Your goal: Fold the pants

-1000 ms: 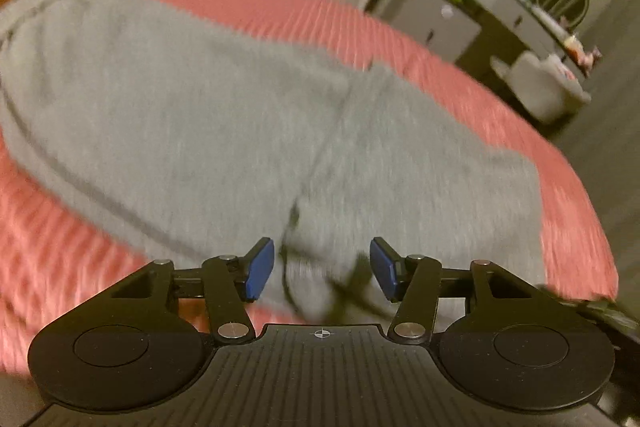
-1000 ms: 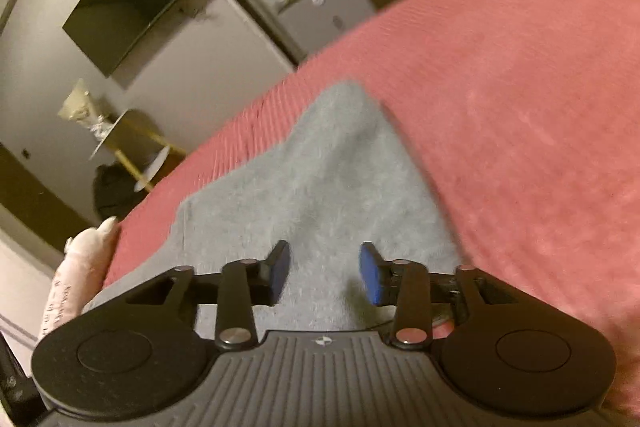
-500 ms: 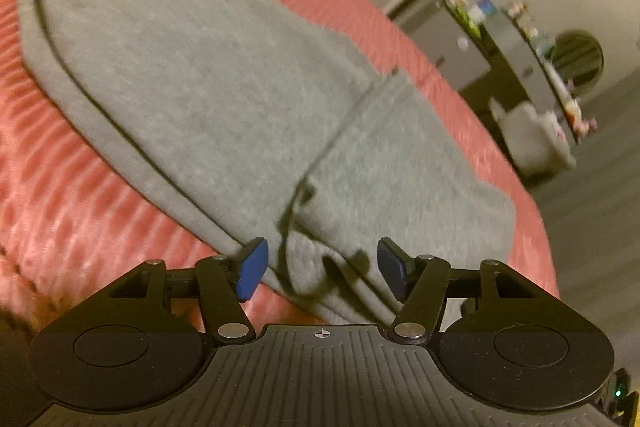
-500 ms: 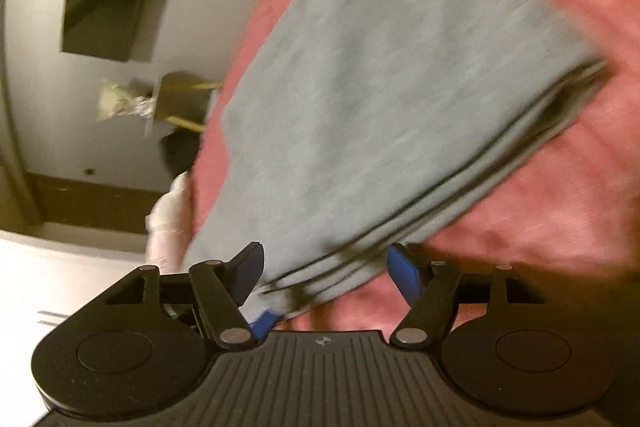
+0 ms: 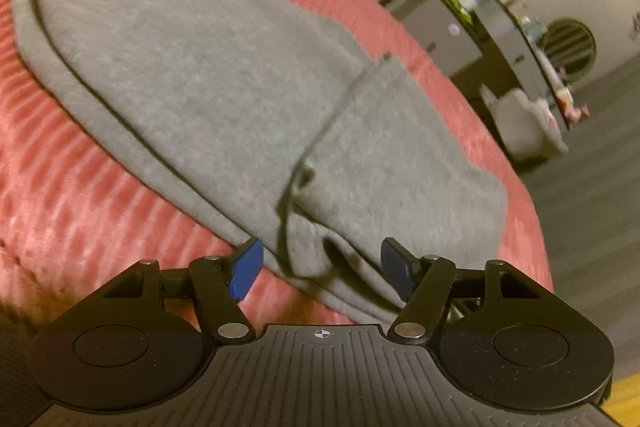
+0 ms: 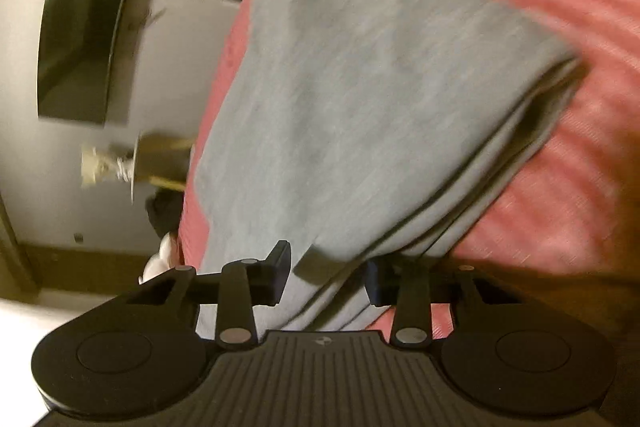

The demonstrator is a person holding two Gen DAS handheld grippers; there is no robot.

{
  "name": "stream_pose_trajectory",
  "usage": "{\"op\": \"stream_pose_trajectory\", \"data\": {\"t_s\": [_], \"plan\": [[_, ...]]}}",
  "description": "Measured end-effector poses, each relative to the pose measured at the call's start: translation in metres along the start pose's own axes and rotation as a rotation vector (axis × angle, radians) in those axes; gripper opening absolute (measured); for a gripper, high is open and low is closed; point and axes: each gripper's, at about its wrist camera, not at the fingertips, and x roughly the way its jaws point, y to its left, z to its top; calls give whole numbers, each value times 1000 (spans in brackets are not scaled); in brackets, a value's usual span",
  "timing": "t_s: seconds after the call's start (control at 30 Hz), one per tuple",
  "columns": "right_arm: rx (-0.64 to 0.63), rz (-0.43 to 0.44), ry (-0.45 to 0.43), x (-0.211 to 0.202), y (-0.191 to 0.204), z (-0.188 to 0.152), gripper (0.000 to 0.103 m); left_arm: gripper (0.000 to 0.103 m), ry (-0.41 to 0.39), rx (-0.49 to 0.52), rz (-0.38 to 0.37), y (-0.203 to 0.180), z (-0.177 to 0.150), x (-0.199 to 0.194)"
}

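Since a second ago, the right gripper [image 6: 326, 277] has been lowered and rolled; its jaws are closing around the grey sweatpants' [image 5: 224, 67] layered edge on the red bedspread [image 5: 60, 195]. All layers should be caught. The left gripper [image 5: 320, 267] is held wide, empty.

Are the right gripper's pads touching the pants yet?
Cannot tell. Right wrist view: the pants edge lies between the closing right gripper, but blur hides any contact.
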Motion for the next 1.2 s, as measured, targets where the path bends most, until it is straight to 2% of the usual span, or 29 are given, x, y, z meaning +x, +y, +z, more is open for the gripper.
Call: {"op": "stream_pose_trajectory", "data": {"t_s": [0.03, 0.07, 0.17, 0.27, 0.33, 0.43, 0.5, 0.63, 0.77, 0.93, 1.07, 1.1, 1.17, 1.2], "plan": [[26, 3, -1, -1, -5, 3, 10, 70, 10, 1, -12, -1, -1, 1], [31, 4, -19, -2, -7, 6, 9, 70, 22, -1, -24, -1, -2, 3], [10, 37, -47, -11, -6, 7, 9, 66, 83, -24, -75, 1, -4, 12], [-3, 57, -60, -13, -2, 6, 9, 63, 166, -45, -172, 1, -6, 22], [8, 66, -59, -17, -5, 8, 9, 64, 194, -50, -188, -1, -6, 29], [16, 85, -63, -26, -10, 10, 9, 68, 142, -63, -136, -4, -2, 34], [12, 92, -68, -26, -5, 9, 9, 72, 123, -101, -153, -4, 2, 35], [14, 114, -66, -33, -7, 12, 9, 77, 78, -103, -209, -6, 4, 28], [31, 150, -64, -38, -10, 14, 9, 80, 77, -140, -253, -3, 6, 28], [68, 169, -52, -39, -16, 14, 9, 81, 124, -146, -213, -3, 6, 40], [57, 174, -52, -39, -13, 15, 9, 80, 146, -239, -211, 10, 6, 51], [56, 175, -52, -40, -14, 15, 9, 77, 144, -260, -204, 12, 8, 53], [60, 174, -48, -39, -15, 15, 9, 61, 143, -258, -187, 12, 12, 55], [65, 175, -46, -39, -16, 16, 9, 40, 142, -243, -175, 12, 15, 57]]}}
